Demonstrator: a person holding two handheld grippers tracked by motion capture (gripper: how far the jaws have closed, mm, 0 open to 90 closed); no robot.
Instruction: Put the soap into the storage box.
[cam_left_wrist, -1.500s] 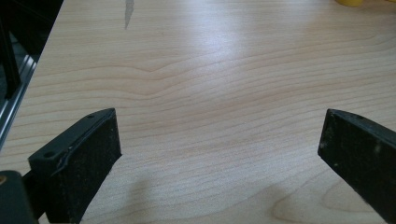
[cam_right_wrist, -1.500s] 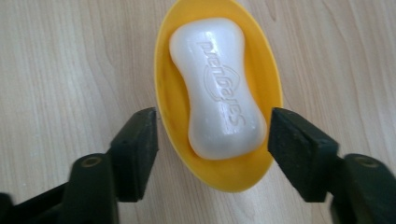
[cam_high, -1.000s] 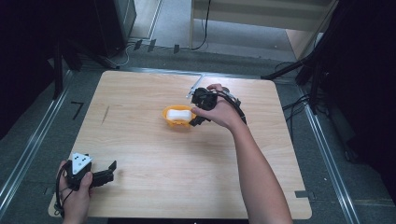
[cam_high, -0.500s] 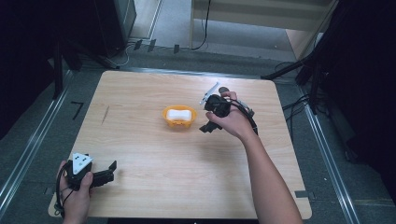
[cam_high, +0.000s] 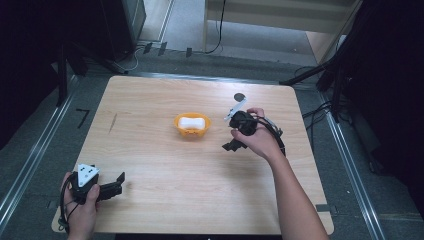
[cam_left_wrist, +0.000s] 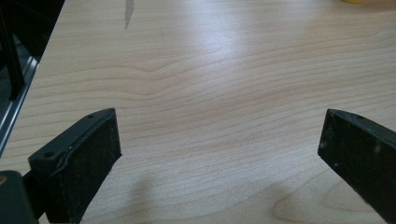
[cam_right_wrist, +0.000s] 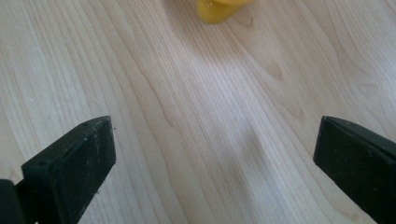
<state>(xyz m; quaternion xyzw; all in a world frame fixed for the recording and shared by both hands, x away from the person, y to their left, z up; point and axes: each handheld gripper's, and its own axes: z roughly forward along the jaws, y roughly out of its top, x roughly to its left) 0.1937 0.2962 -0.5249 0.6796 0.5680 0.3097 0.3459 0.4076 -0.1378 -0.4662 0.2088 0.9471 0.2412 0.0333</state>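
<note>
Since the earlier frames: right hand-held gripper (cam_high: 234, 145) is drawing away to the right of the orange bowl (cam_high: 192, 125), which it was touching before; its jaws have just been opening and nothing is sitting between them. Left hand-held gripper (cam_high: 111, 187) is staying put.

High view: orange bowl is sitting at centre frame on the desk (cam_high: 165, 200), a white block (cam_high: 192, 121) lying inside it. Right hand-held gripper is hovering right of centre, near the bowl but apart from it, jaws spread. Left hand-held gripper is resting at lower left, by the desk's front edge, well apart from the bowl.

Left gripper view: left hand-held gripper (cam_left_wrist: 219, 154) is showing jaws spread wide over bare desk (cam_left_wrist: 205, 84); a sliver of the bowl (cam_left_wrist: 351, 1) is peeking in at the top right edge.

Right gripper view: right hand-held gripper (cam_right_wrist: 215, 158) is showing jaws spread and empty over bare desk (cam_right_wrist: 140, 70); the bowl (cam_right_wrist: 219, 10) is sitting at top centre, ahead of the jaws.

Progress, as judged: block is already lying in the bowl and is released; placing looks done, with only the hand's retreat remaining.
</note>
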